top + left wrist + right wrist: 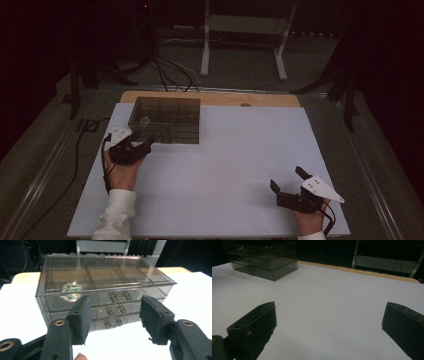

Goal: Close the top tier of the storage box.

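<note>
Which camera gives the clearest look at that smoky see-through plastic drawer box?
The left gripper view: the smoky transparent plastic drawer box sits close, showing three drawer fronts with metal handles. The high view shows its top and dividers; the right gripper view shows it small, in a far corner.

- Dim room, far side near black.
- White tabletop [240, 165] over a wooden board [270, 99], edge exposed at back.
- Grey floor [240, 60]; white metal stand [245, 35] behind the table.
- Black cables [167, 67] trail across the floor.
</note>
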A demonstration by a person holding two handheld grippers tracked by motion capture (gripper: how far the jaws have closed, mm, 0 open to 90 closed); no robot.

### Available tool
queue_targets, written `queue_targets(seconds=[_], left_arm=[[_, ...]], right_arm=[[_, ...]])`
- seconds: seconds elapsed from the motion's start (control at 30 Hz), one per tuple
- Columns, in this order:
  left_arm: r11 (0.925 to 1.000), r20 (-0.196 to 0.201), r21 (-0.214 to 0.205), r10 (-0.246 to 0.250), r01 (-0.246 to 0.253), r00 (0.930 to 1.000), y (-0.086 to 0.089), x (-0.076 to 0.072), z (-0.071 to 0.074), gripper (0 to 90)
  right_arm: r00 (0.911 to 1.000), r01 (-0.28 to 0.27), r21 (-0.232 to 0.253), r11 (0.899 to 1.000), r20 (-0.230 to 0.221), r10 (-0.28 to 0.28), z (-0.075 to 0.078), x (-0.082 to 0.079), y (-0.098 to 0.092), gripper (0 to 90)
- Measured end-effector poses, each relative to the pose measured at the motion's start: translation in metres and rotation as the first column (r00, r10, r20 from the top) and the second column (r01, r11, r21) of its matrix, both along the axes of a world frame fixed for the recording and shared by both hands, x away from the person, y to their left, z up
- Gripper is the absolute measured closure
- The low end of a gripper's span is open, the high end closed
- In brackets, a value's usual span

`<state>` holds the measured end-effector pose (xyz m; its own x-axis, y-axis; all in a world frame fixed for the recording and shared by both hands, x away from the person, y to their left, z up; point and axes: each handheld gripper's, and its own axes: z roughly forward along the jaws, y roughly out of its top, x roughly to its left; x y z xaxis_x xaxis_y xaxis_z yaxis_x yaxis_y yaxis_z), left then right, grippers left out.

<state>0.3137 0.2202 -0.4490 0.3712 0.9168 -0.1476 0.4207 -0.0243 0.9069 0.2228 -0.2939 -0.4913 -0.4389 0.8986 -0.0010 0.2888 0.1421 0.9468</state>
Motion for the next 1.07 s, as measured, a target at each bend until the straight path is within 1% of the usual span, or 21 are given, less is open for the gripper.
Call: queue_targets(seconds=[0.03,0.07,0.1,0.13,0.17,0.2,0.23,0.27,0.3,0.37,0.43,0.47,0.5,0.53,0.57,0.6,0.67,0.73,0.83,1.0,1.07], left_arm=[[0.9999,0.013,0.000,-0.010,0.010,0.9999,0.002,-0.005,-0.001,39.3],[0.9999,0.024,0.011,-0.005,0.005,0.9997,0.003,-0.010,-0.001,33.1],[0.9997,0.033,0.023,0.000,-0.001,0.9995,0.003,-0.016,-0.003,24.7],[0.9996,0.043,0.028,-0.005,0.004,0.9991,0.004,-0.021,-0.004,18.9],[0.9995,0.058,0.032,-0.006,0.004,0.9983,0.004,-0.027,-0.006,16.3],[0.9994,0.071,0.035,-0.005,0.002,0.9975,0.005,-0.032,-0.008,15.8],[0.9990,0.074,0.044,-0.001,-0.002,0.9973,0.005,-0.037,-0.011,12.7],[0.9988,0.074,0.048,-0.012,0.009,0.9971,0.007,-0.041,-0.013,8.6],[0.9987,0.073,0.050,-0.018,0.014,0.9972,0.008,-0.045,-0.016,7.1],[0.9969,0.058,0.074,-0.031,0.027,0.9978,0.009,-0.051,-0.021,1.5],[0.9951,0.068,0.096,-0.032,0.025,0.9972,0.010,-0.057,-0.024,0.4],[0.9951,0.068,0.096,-0.032,0.025,0.9972,0.010,-0.057,-0.024,0.5],[0.9945,0.085,0.104,-0.021,0.012,0.9961,0.012,-0.064,-0.028,0.5],[0.9944,0.092,0.105,-0.021,0.011,0.9955,0.013,-0.066,-0.029,0.4],[0.9930,0.101,0.118,-0.016,0.004,0.9947,0.013,-0.068,-0.030,0.4],[0.9929,0.112,0.119,-0.010,-0.004,0.9937,0.014,-0.071,-0.031,0.4],[0.9944,0.118,0.105,-0.011,-0.001,0.9929,0.016,-0.074,-0.031,0.4],[0.9945,0.122,0.104,0.000,-0.013,0.9926,0.019,-0.078,-0.033,0.4],[0.9959,0.115,0.088,0.010,-0.020,0.9933,0.022,-0.081,-0.035,0.5],[0.9967,0.125,0.077,0.014,-0.024,0.9921,0.025,-0.082,-0.036,0.5],[0.9962,0.125,0.083,0.015,-0.026,0.9920,0.024,-0.082,-0.036,0.5]], right_arm=[[1.0000,-0.001,-0.001,1.000,0.001,0.001,0.000,0.000,0.000,0.0],[1.0000,-0.001,0.001,1.000,0.001,0.001,0.000,0.000,0.000,0.0],[1.0000,-0.002,0.003,1.000,0.003,0.002,0.000,0.000,0.000,0.0],[1.0000,-0.002,0.004,1.000,0.004,0.002,0.000,0.000,0.000,0.0],[1.0000,-0.002,0.005,1.000,0.004,0.002,0.000,0.000,-0.001,0.0],[1.0000,-0.003,0.006,1.000,0.004,0.003,0.000,0.000,-0.001,0.0],[1.0000,-0.003,0.006,1.000,0.005,0.003,0.000,-0.001,-0.001,0.0],[1.0000,-0.004,0.007,1.000,0.006,0.004,0.000,-0.001,0.000,0.0],[1.0000,-0.005,0.009,1.000,0.007,0.005,0.000,-0.001,0.000,0.0],[0.9999,-0.007,0.008,1.000,0.007,0.007,0.000,-0.001,0.000,0.0],[0.9999,-0.009,0.007,1.000,0.007,0.009,0.000,0.000,0.000,0.0],[0.9999,-0.009,0.007,1.000,0.007,0.009,0.000,0.000,0.000,0.0],[0.9999,-0.009,0.006,1.000,0.006,0.009,0.000,0.000,0.001,0.0],[0.9999,-0.009,0.005,1.000,0.005,0.009,0.000,0.000,0.001,0.0],[0.9999,-0.009,0.006,1.000,0.006,0.009,0.000,0.000,0.001,0.0],[0.9999,-0.009,0.006,1.000,0.007,0.009,0.000,-0.001,0.000,0.0],[0.9999,-0.008,0.007,1.000,0.007,0.008,0.000,0.000,0.000,0.0],[1.0000,-0.006,0.008,1.000,0.007,0.006,0.001,0.000,-0.001,0.0],[1.0000,-0.004,0.009,1.000,0.006,0.004,0.001,0.000,-0.002,0.0],[1.0000,0.000,0.009,1.000,0.006,0.000,0.001,0.001,-0.003,0.0],[1.0000,0.000,0.008,1.000,0.004,0.000,0.001,0.000,-0.003,0.0]])
